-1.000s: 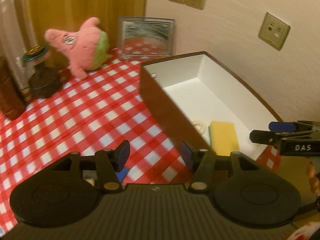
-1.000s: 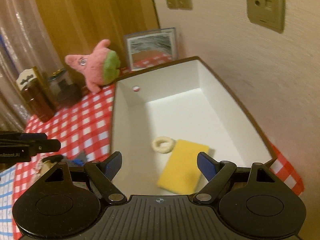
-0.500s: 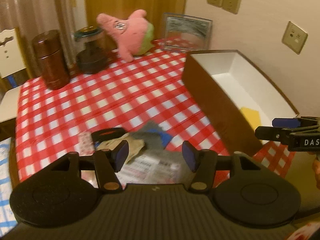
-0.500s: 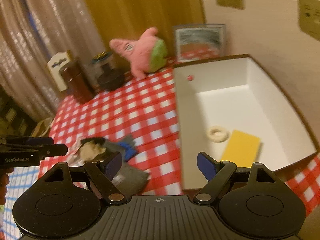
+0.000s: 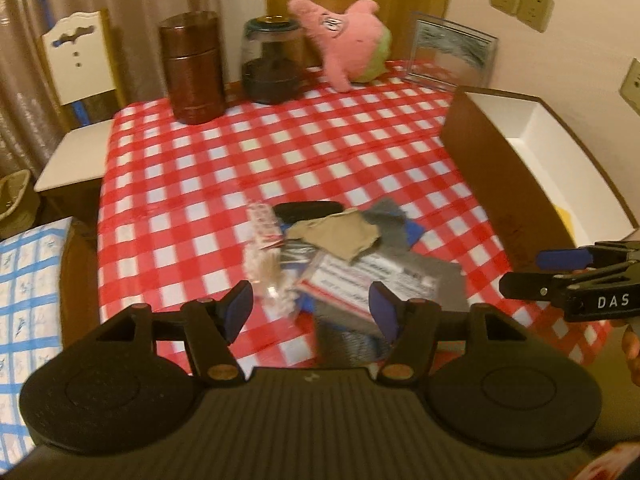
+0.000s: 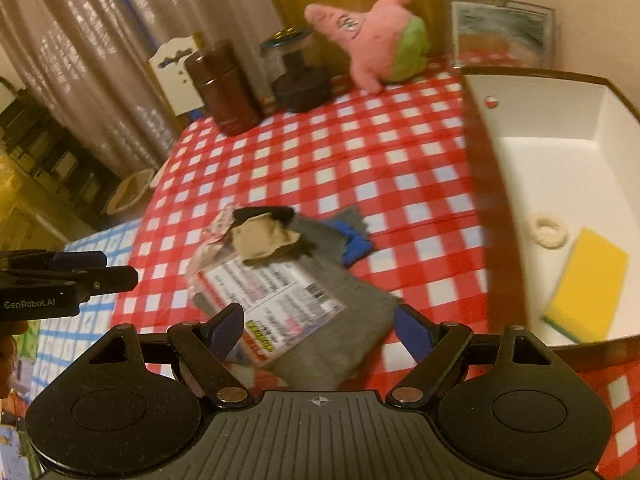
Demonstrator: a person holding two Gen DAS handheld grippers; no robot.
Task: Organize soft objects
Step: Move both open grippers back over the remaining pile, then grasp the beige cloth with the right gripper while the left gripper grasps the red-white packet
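"GenRobot.AI" left gripper [image 6: 120, 278], "DAS" right gripper [image 5: 516, 284], both gaping, empty.

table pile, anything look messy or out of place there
Yes. The pile is an untidy overlapping heap on the checked tablecloth: a tan cloth crumpled on top, grey felt and a labelled packet askew. The yellow sponge and ring already lie in the box.
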